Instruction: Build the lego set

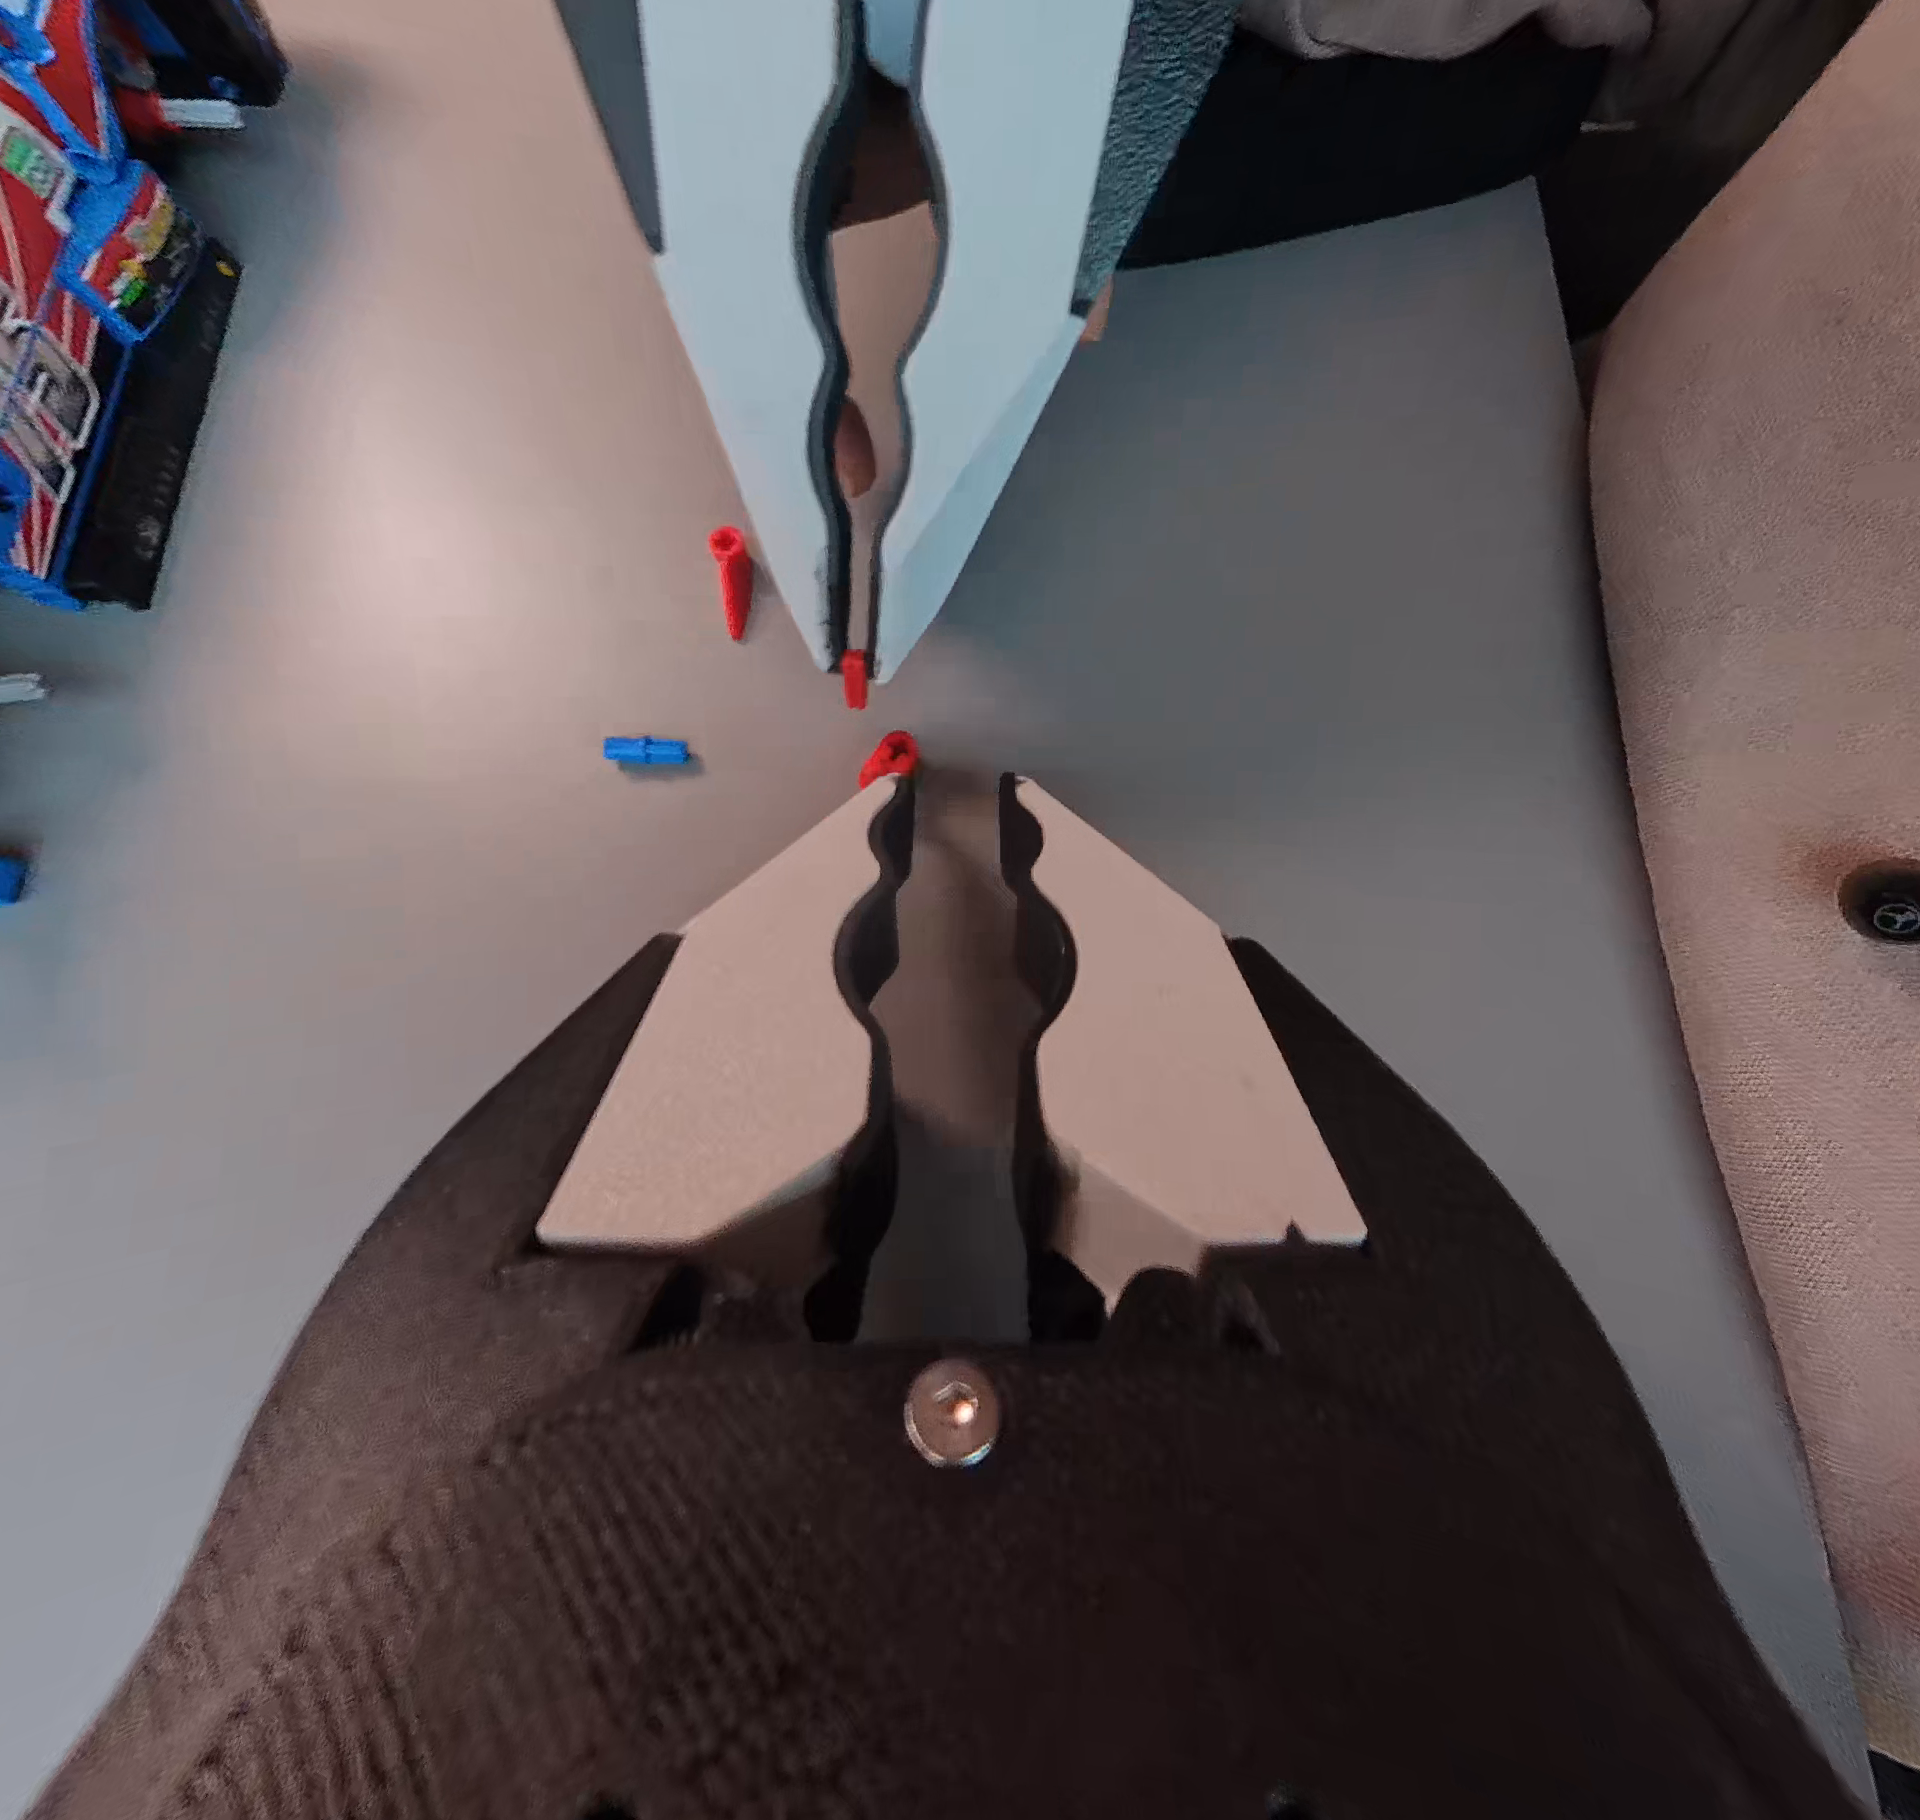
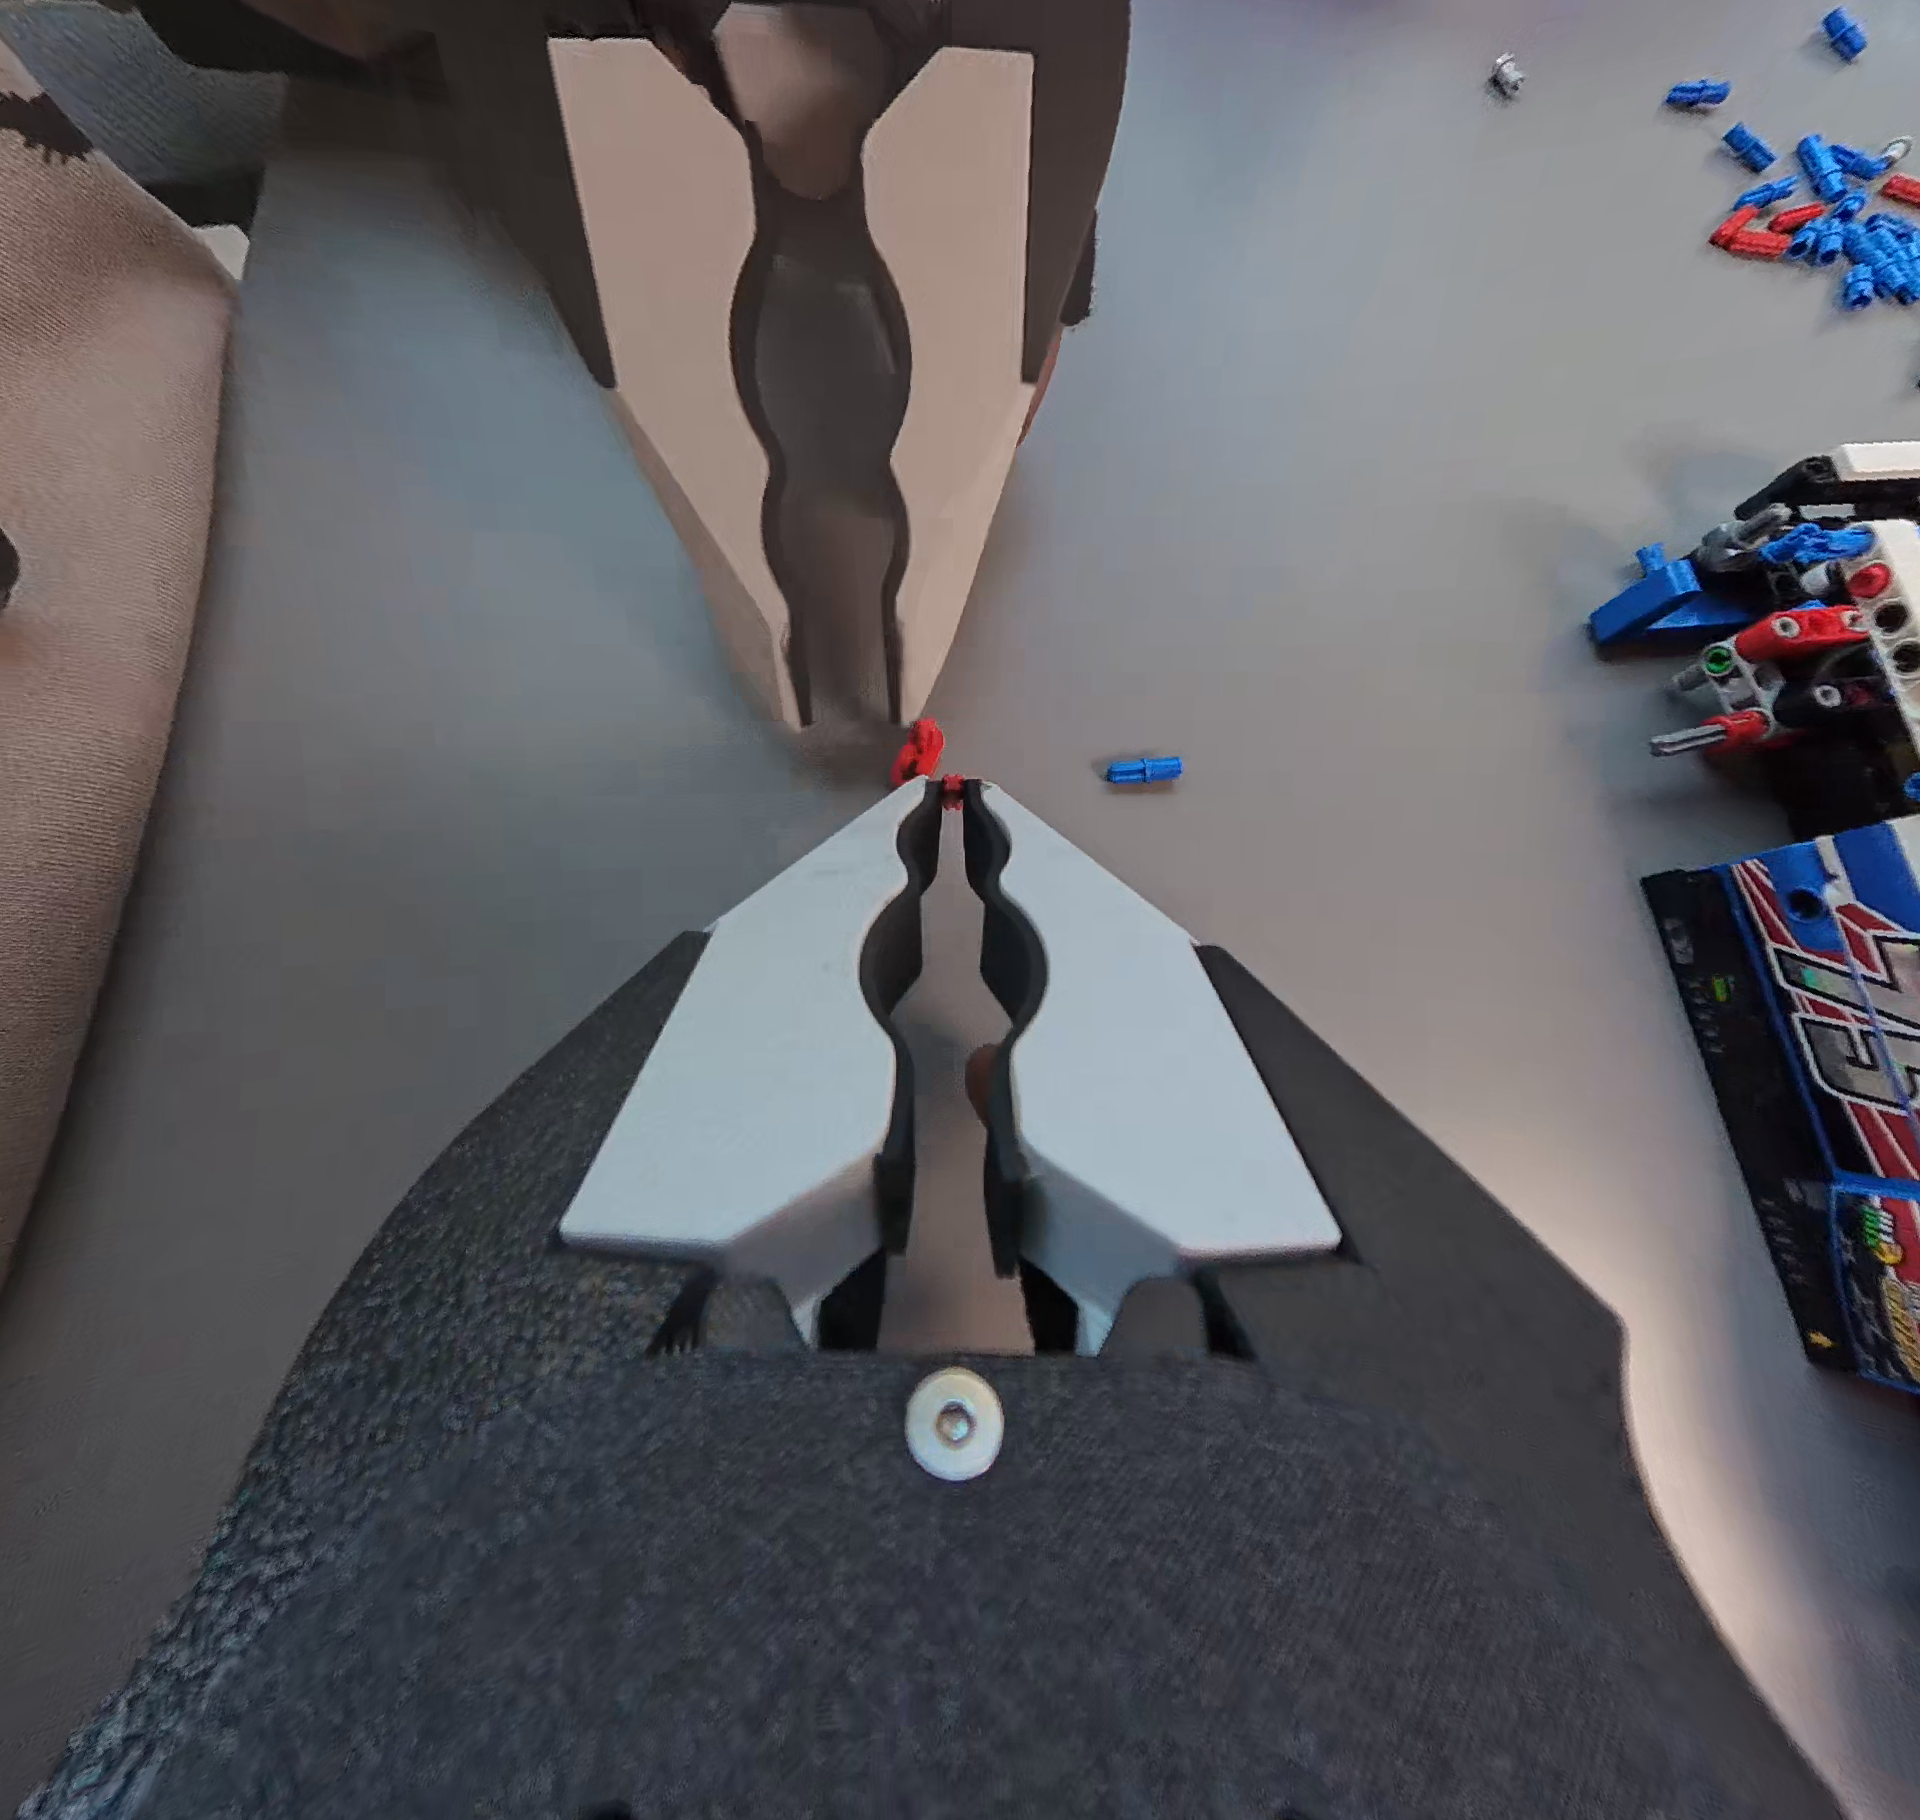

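My right gripper [image 2: 951, 791] is shut on a small red pin [image 2: 951, 796]. In the left wrist view it [image 1: 854, 667] comes from the top with the red pin [image 1: 854, 681] sticking out of its tips. My left gripper [image 1: 961, 783] faces it tip to tip, jaws apart with nothing between them. A small red connector [image 1: 888, 757] sits at the tip of its left finger; it also shows in the right wrist view [image 2: 917, 744] beside the left gripper [image 2: 852, 721]. The pin and connector are a short gap apart.
On the grey table lie a long red piece [image 1: 730, 581] and a blue pin [image 1: 646, 750] [image 2: 1143, 770]. A part-built model [image 2: 1818, 627], the set's box [image 2: 1818, 1095] and a pile of blue and red pins [image 2: 1839, 222] lie at the right. A beige sleeve [image 1: 1766, 731] borders the table. My two grippers' fingertips are within a few centimetres of each other.
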`<state>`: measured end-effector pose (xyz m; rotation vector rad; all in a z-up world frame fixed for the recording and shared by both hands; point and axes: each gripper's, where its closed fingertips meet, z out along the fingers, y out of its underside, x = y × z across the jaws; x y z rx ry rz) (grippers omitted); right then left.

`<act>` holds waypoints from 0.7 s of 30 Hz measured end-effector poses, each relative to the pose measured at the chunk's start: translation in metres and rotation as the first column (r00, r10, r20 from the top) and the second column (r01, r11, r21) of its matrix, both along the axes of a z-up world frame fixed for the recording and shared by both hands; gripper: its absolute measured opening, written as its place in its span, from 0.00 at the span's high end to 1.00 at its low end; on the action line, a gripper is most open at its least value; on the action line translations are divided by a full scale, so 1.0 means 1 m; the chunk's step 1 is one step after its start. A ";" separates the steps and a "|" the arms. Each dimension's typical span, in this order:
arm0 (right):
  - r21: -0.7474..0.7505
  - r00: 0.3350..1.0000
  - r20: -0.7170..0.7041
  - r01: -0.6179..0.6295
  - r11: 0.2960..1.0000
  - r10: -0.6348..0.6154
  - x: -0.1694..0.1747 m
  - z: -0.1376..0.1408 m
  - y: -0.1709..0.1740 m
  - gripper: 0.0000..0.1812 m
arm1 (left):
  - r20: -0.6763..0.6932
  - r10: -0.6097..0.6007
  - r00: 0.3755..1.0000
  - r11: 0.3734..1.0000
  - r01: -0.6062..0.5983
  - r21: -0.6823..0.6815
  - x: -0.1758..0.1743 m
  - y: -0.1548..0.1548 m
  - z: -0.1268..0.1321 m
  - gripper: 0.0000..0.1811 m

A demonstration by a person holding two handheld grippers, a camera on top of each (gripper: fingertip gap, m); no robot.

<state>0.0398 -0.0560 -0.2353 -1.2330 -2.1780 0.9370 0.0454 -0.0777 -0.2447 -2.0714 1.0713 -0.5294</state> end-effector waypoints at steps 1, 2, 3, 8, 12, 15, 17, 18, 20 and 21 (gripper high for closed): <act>-0.017 1.000 -0.010 0.000 1.000 0.000 0.000 0.003 0.000 0.99 | 0.007 0.020 1.000 1.000 -0.020 -0.001 -0.004 0.003 0.001 0.91; -0.032 1.000 -0.016 -0.002 0.999 0.002 0.000 0.005 -0.001 0.99 | 0.006 0.034 0.999 0.999 -0.034 0.001 -0.007 0.006 0.000 0.89; -0.047 1.000 -0.018 -0.009 0.999 0.008 0.001 0.006 -0.003 0.99 | -0.005 0.039 0.999 0.999 -0.039 0.005 -0.009 0.008 -0.002 0.87; -0.061 1.000 0.004 -0.030 0.998 0.030 0.001 0.002 -0.010 0.99 | -0.034 0.002 0.999 1.000 -0.002 -0.007 -0.003 0.011 -0.009 0.89; -0.069 1.000 0.016 -0.022 0.997 0.023 0.001 0.000 -0.010 0.99 | -0.045 0.011 0.999 1.000 -0.011 0.010 0.000 0.011 -0.009 0.96; -0.074 0.999 0.028 -0.026 0.997 0.028 0.001 -0.002 -0.011 0.99 | -0.056 0.044 0.997 0.999 -0.043 0.017 0.001 0.013 -0.009 0.96; -0.075 0.999 0.034 -0.028 0.997 0.030 0.001 -0.003 -0.012 0.99 | -0.062 0.060 0.996 0.998 -0.059 0.022 0.000 0.013 -0.009 0.96; -0.077 0.999 0.036 -0.029 0.997 0.032 0.001 -0.003 -0.013 0.99 | -0.065 0.068 0.996 0.997 -0.066 0.026 0.000 0.013 -0.009 0.96; -0.071 0.999 0.043 -0.029 0.997 0.032 0.002 -0.003 -0.013 0.99 | -0.063 0.087 0.994 0.996 -0.086 0.024 0.000 0.013 -0.009 0.96; -0.065 0.998 0.047 -0.028 0.998 0.031 0.002 -0.003 -0.012 0.99 | -0.063 0.093 0.994 0.996 -0.091 0.025 0.000 0.013 -0.009 0.97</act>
